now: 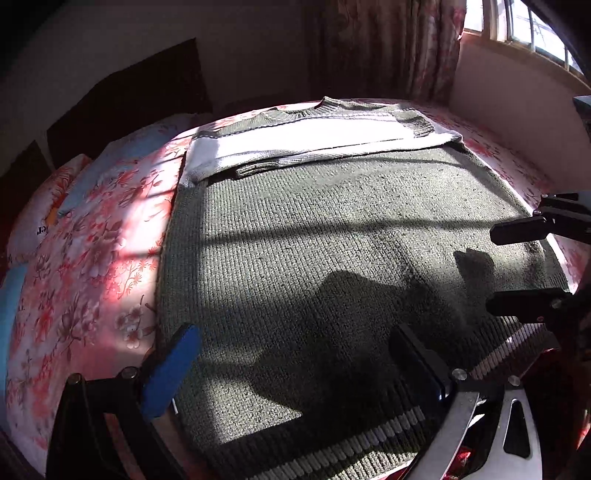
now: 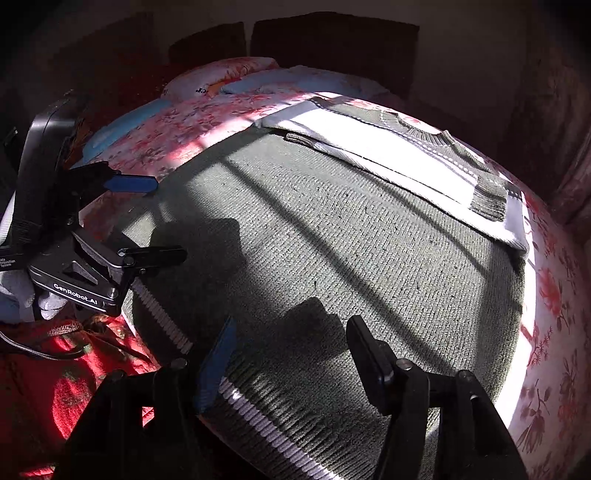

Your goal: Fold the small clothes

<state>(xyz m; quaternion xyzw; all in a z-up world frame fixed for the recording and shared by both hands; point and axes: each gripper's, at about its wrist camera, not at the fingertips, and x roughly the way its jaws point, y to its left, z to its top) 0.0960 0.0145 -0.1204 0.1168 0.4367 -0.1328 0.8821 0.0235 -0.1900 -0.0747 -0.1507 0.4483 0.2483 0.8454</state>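
grey-green sweater flat on floral bed, both grippers over the hem

a grey-green knit sweater lies spread flat on a bed with a pink floral sheet. its neckline is at the far end. a broad white band crosses the chest, and both sleeves are folded in across that band; one dark ribbed cuff rests on the white near the sweater's right edge. the striped ribbed hem is the near edge, at the foot of both views.

left gripper: jaws spread wide, hanging over the sweater's near left part. its blue-padded finger stands at the sweater's left side edge, the dark finger over the knit just beyond the hem. nothing between the pads.

right gripper: jaws also spread, above the hem toward the right, nothing pinched. whether the tips touch the fabric, cannot tell.

each gripper shows in the other's view, side by side along the hem.

sun stripes and gripper shadows fall across the knit. pillows lie along the bed's left side beside a dark headboard. a patterned curtain and a window stand beyond the far end. red patterned cloth sits near the left gripper.
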